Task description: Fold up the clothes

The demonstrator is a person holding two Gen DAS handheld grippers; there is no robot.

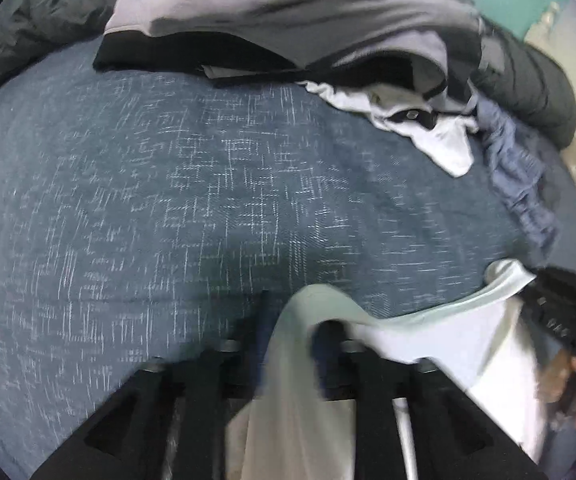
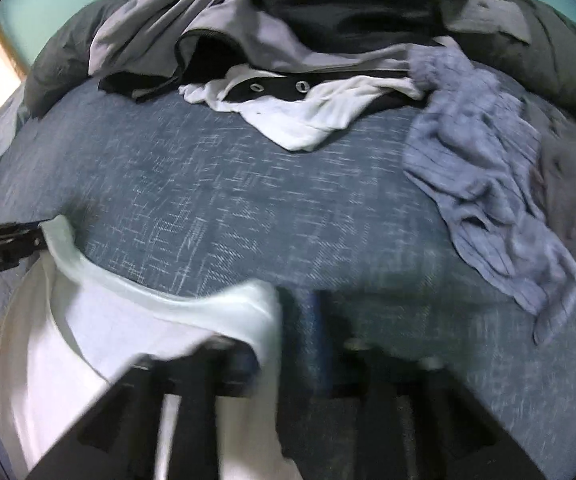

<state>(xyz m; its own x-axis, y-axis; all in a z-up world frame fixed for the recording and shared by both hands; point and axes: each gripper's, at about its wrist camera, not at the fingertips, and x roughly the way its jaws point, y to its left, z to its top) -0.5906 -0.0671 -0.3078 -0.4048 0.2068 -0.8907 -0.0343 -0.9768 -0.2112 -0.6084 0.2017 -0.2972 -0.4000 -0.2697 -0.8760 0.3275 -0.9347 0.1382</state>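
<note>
Both grippers point down at the blue bedspread. The left gripper and right gripper stand spread, the white shirt draped loose between their fingers.

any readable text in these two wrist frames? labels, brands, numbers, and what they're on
None readable.
White garment stretched between the two grippers: no print or tag shows.
Black strip with two round snaps on the white piece in the pile: no lettering visible.
Blue bedcover: only a woven crosshatch pattern, no characters.
Grey jacket and blue ribbed cloth: no label in view; both frames are motion-blurred.
</note>
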